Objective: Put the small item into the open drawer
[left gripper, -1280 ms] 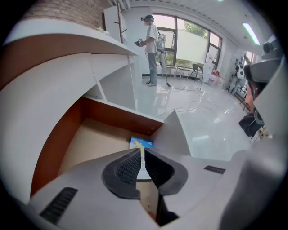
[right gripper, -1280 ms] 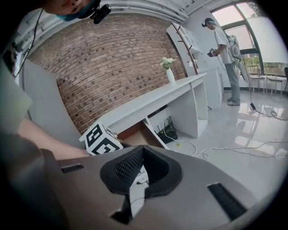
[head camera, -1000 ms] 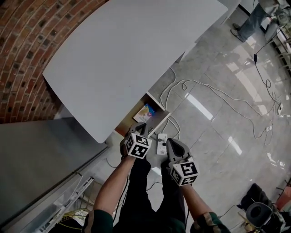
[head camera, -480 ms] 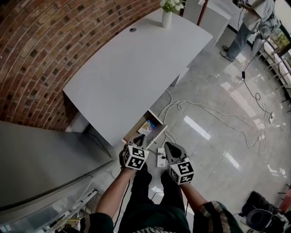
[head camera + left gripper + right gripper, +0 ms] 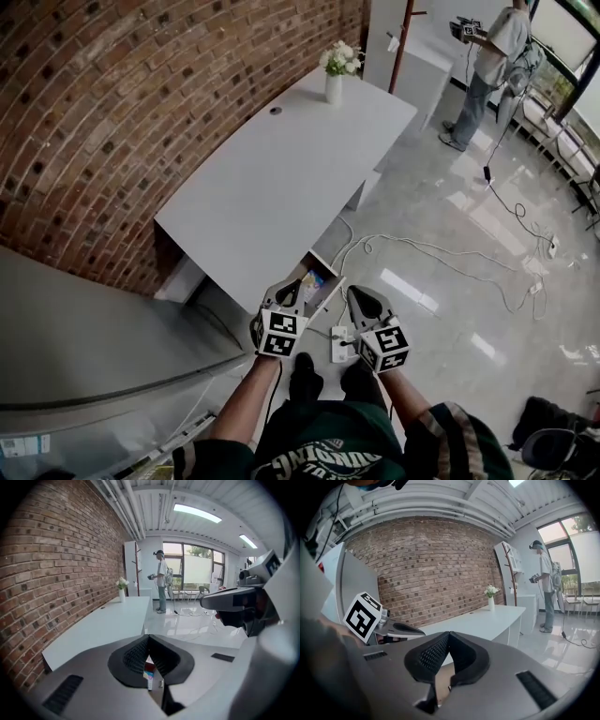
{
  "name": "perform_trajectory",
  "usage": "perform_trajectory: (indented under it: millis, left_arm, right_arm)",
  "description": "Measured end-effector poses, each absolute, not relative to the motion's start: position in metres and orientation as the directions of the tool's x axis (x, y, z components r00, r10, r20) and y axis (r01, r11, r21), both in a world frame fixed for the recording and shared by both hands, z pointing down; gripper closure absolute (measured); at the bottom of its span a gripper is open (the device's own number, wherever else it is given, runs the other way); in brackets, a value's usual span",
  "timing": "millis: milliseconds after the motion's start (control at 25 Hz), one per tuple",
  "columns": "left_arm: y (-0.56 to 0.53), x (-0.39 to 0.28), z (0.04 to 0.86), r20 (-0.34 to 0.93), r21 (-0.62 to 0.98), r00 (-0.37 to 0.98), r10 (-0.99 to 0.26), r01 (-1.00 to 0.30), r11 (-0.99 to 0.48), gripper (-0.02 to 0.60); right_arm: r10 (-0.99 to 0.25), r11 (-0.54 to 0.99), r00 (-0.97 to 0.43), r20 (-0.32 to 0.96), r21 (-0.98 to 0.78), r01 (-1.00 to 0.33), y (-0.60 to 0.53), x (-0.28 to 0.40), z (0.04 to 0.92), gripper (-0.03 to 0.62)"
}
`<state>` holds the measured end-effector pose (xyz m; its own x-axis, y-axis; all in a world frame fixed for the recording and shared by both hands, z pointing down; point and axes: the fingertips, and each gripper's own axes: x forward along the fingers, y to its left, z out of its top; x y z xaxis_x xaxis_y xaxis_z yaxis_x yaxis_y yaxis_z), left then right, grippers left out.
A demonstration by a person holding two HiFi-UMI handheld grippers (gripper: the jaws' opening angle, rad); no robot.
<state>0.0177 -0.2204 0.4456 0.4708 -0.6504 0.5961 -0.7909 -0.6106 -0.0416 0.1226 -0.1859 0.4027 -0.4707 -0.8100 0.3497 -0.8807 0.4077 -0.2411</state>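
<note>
Left gripper (image 5: 287, 289) and right gripper (image 5: 360, 298) have barely shifted beside the open drawer (image 5: 328, 292), both with jaws together and empty. The colourful small item (image 5: 312, 278) lies inside.

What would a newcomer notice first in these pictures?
A red brick wall fills the left, a long white desk along it with a vase of flowers at its far end. Nearest, the left hand-held gripper and right hand-held gripper hang by the open drawer, a colourful item inside.
</note>
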Motion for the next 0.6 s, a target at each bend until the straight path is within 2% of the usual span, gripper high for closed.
perform_trajectory:
  millis: [280, 600]
  left_arm:
    - [-0.218, 0.023, 0.379, 0.498, -0.035, 0.52, -0.694, -0.787, -0.615, 0.568]
    - [-0.225, 0.008, 0.359, 0.456, -0.057, 0.532, -0.714, -0.783, -0.62, 0.566]
  right_arm:
    - [-0.835, 0.426, -0.469, 0.287, -0.203, -0.882, -0.184, 0.113, 0.348, 0.571]
    - [-0.829, 0.458, -0.483, 0.282, -0.154, -0.875, -0.184, 0.094, 0.33, 0.571]
